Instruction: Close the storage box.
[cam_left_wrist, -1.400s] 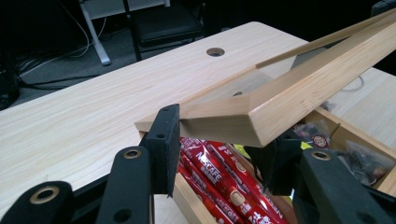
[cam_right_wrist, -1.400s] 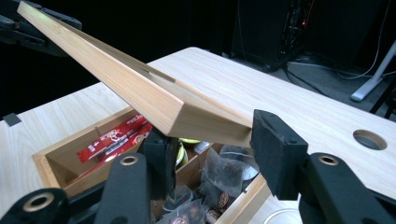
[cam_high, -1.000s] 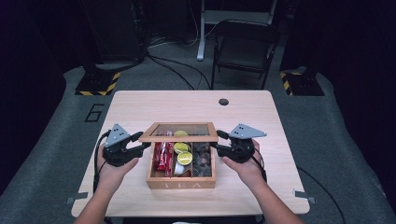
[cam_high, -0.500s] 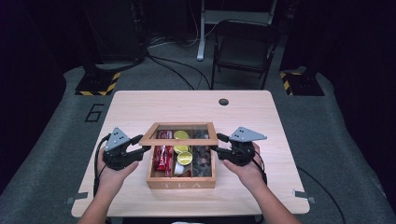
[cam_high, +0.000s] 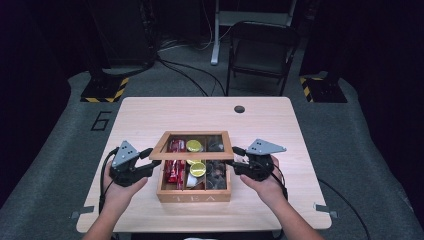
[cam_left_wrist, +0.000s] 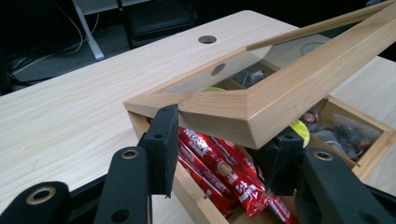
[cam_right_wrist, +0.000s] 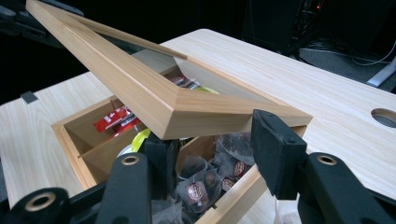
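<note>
Two grippers flank a wooden tea box (cam_high: 194, 192) at the lower middle of the high view, on a pale table (cam_high: 150, 115); the left gripper (cam_high: 145, 161) sits at the box's left side and the right gripper (cam_high: 235, 158) at its right, each at a corner of the glass-paned lid (cam_high: 192, 151), which is raised above the box. Red sachets (cam_high: 175, 160), yellow-green pods (cam_high: 197, 169) and dark tea bags (cam_high: 217, 172) fill the compartments. In the left gripper view, the lid's (cam_left_wrist: 261, 102) near corner sits between the spread jaws of the left gripper (cam_left_wrist: 224, 147), one pad just beside the lid's outer edge and the other beneath the frame; whether they press it I cannot tell. Red sachets (cam_left_wrist: 219, 175) lie below. In the right gripper view, the right gripper (cam_right_wrist: 219, 149) brackets the lid's (cam_right_wrist: 187, 109) corner at center frame likewise, one pad under the frame, one beside its edge; its grip cannot be told. Tea bags (cam_right_wrist: 201, 186) lie beneath.
</note>
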